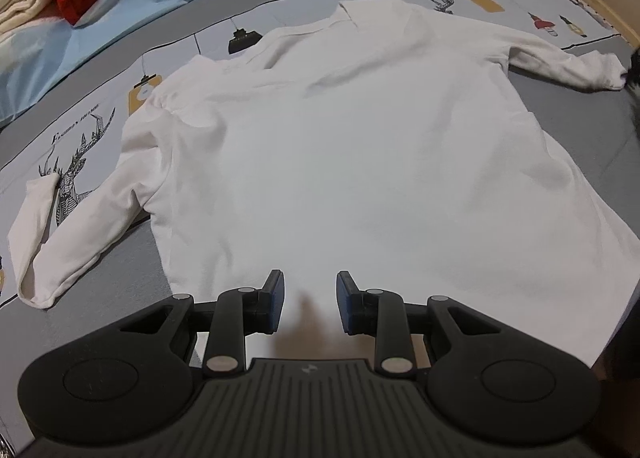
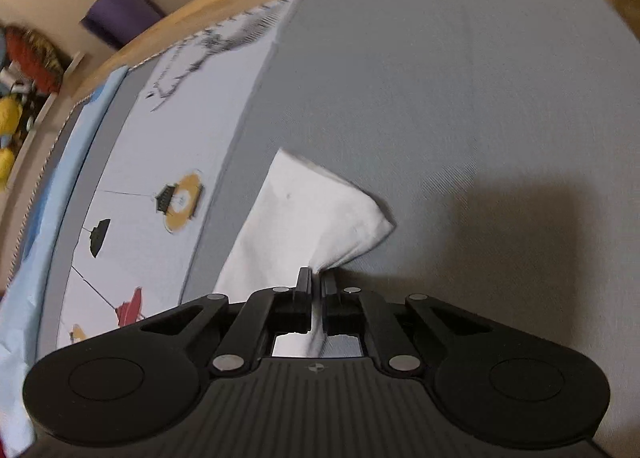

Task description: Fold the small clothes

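White shirt (image 1: 340,162) lies spread flat, back up, on the bed (image 2: 440,98), sleeves out to both sides, laid open so the folds can run clean. Left tool (image 1: 310,300) hovers over the hem, fingers apart, nothing between them. Right tool (image 2: 317,282) is pinched tight on the cuff (image 2: 312,218), cloth bunching at the tips. By the look of it, that sleeve folds in first across the body.
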The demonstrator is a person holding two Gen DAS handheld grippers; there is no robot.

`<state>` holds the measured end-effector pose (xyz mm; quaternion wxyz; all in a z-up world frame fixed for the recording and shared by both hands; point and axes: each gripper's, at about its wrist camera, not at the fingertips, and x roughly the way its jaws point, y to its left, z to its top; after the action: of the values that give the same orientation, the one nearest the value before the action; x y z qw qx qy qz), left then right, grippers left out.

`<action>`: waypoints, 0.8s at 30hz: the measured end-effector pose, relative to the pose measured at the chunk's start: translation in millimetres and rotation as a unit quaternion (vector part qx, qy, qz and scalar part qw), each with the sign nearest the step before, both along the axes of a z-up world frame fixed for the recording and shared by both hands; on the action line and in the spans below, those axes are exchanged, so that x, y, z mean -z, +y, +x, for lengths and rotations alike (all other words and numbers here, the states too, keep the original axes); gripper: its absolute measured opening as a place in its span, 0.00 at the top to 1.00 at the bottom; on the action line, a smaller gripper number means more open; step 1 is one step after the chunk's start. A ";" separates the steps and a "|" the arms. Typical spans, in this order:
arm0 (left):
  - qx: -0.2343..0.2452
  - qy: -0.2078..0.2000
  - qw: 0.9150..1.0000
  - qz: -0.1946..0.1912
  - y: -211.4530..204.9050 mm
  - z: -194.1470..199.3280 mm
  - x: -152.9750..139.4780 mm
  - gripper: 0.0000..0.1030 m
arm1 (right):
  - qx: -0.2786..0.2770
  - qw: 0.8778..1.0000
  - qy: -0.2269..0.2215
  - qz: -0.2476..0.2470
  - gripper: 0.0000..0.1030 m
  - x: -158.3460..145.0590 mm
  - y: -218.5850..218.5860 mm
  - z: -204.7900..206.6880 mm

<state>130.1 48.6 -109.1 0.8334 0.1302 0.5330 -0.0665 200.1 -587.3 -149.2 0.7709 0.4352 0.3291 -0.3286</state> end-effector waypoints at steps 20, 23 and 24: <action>-0.011 0.009 1.000 0.002 12.7 4.3 3.4 0.69 | -0.031 0.999 -0.029 -0.018 0.97 12.8 -55.1 46.2; -0.023 0.007 1.000 0.000 20.3 4.7 2.4 0.69 | -0.045 0.992 -0.076 -0.085 0.97 -18.5 -57.3 48.2; -0.026 0.007 1.000 -0.002 22.2 4.2 1.7 0.69 | -0.044 0.990 -0.086 -0.103 0.97 -26.2 -58.0 46.4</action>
<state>134.3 70.8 -110.8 0.8314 0.1141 0.5418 -0.0466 246.4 -645.3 -123.0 0.8506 0.3651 0.2449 -0.2884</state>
